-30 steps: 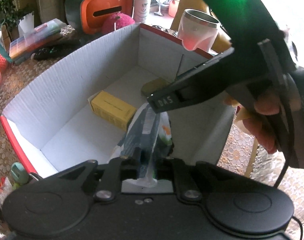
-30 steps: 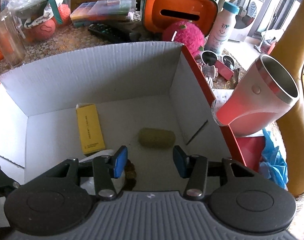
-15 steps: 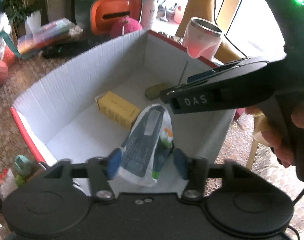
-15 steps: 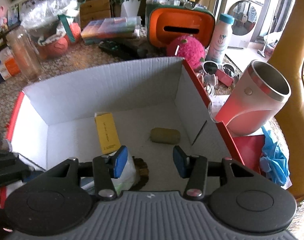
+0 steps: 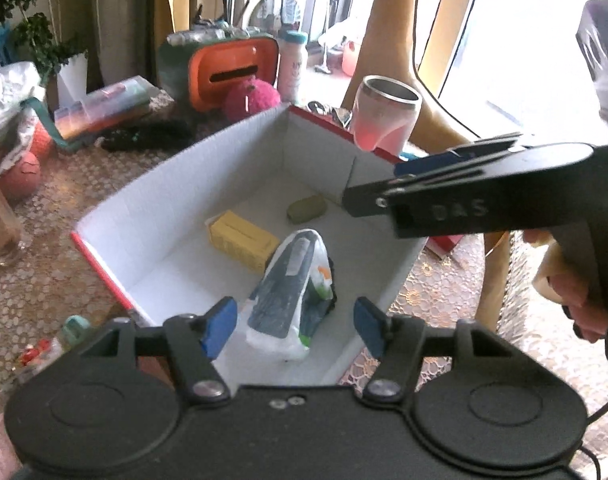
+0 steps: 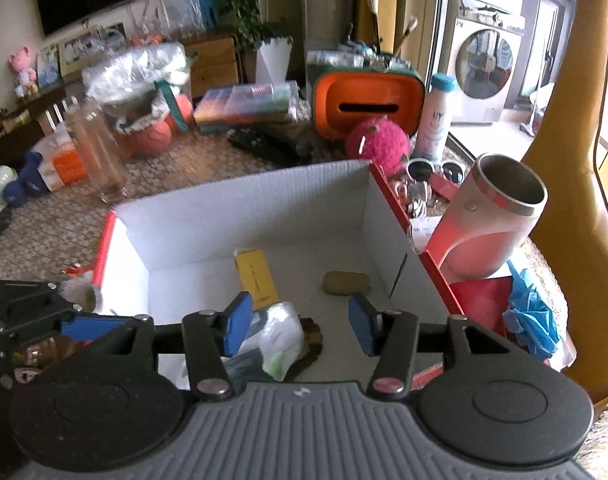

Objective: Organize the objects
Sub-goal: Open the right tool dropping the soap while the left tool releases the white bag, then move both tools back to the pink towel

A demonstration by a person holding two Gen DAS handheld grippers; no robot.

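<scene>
Three things, the bag (image 5: 292, 296), yellow pack (image 5: 242, 240) and green lump (image 5: 305, 209), sit in my box (image 5: 208, 168), both my grippers (image 5: 296, 330) (image 6: 298, 322) are wide and empty, and lots waits outside.

Daylight floods in behind the steel cup (image 5: 385, 120), blowing out that corner of the left view; edges bend fisheye-fashion; soft blur throughout.

Left gripper (image 5: 296, 326) jaws just opened wide; right gripper (image 6: 300, 324) agape.
</scene>
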